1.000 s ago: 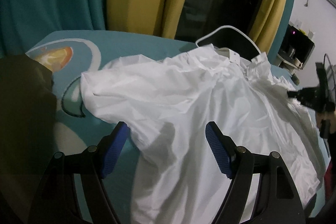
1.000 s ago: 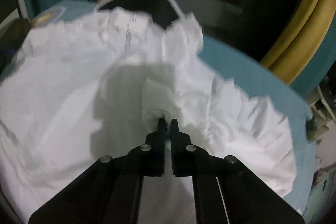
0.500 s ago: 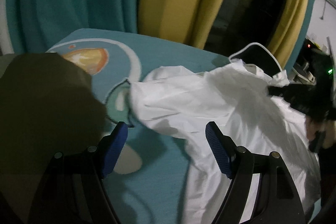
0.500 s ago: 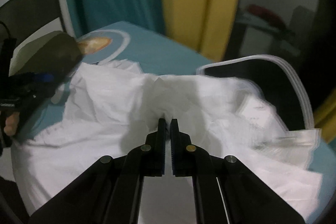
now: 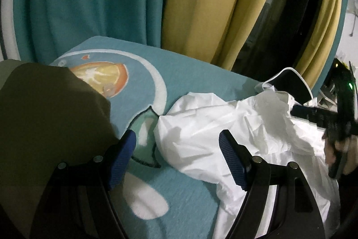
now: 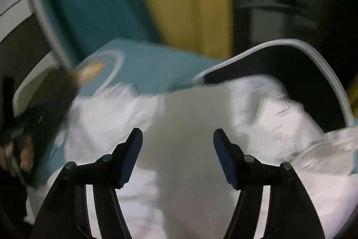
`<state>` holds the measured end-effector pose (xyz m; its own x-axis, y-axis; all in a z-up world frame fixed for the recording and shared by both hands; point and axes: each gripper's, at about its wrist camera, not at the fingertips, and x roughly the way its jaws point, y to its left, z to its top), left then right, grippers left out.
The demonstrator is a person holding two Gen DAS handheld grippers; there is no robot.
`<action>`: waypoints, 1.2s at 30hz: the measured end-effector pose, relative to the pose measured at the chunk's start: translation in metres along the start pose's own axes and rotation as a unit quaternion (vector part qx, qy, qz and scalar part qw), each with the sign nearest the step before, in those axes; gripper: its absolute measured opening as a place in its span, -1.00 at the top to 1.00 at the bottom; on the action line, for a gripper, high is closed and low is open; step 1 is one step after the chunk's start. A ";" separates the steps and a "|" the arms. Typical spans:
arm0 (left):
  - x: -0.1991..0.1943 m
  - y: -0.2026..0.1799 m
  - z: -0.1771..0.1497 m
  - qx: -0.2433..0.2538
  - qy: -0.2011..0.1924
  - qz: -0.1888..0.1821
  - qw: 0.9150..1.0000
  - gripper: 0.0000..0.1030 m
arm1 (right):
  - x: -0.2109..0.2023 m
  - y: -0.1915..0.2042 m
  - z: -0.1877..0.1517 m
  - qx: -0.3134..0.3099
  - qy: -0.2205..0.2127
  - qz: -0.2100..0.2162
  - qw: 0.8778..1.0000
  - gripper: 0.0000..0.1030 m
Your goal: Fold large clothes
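A large white garment (image 5: 223, 127) lies crumpled on a teal patterned blanket (image 5: 183, 194); it fills the lower part of the right wrist view (image 6: 179, 118), which is blurred. My left gripper (image 5: 177, 158) is open and empty, low over the garment's left edge. My right gripper (image 6: 177, 156) is open and empty just above the garment's middle. The right gripper and the hand holding it show at the right edge of the left wrist view (image 5: 322, 115). The left gripper shows at the left edge of the right wrist view (image 6: 29, 124).
A dark olive cloth (image 5: 44, 127) lies at the left on the blanket. A black object with a white rim (image 6: 290, 73) stands behind the garment. Teal and yellow curtains (image 5: 201, 3) hang along the back.
My right gripper has opened and let go of the white garment fold. The garment's left part now lies bunched toward the right. My left gripper has swung left and stays open.
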<state>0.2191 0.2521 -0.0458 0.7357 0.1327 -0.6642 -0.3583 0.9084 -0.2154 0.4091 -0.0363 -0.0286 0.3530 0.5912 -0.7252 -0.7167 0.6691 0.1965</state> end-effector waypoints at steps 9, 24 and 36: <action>-0.003 0.006 -0.002 0.003 -0.001 0.008 1.000 -0.55 | 0.055 -0.012 0.009 -0.010 0.069 -0.026 0.997 0.85; -0.041 -0.006 0.007 0.018 -0.031 0.025 0.999 -0.55 | -0.079 0.103 0.094 -0.120 -0.161 0.020 0.979 0.95; -0.036 -0.071 0.016 0.085 -0.029 -0.003 0.996 -0.55 | -0.162 0.005 0.029 -0.095 -0.165 -0.116 0.975 0.94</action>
<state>0.2276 0.1898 0.0049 0.7716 0.1450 -0.6193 -0.2540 0.9629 -0.0911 0.3659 -0.1163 0.1091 0.6700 0.5684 -0.4774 -0.6828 0.7243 -0.0958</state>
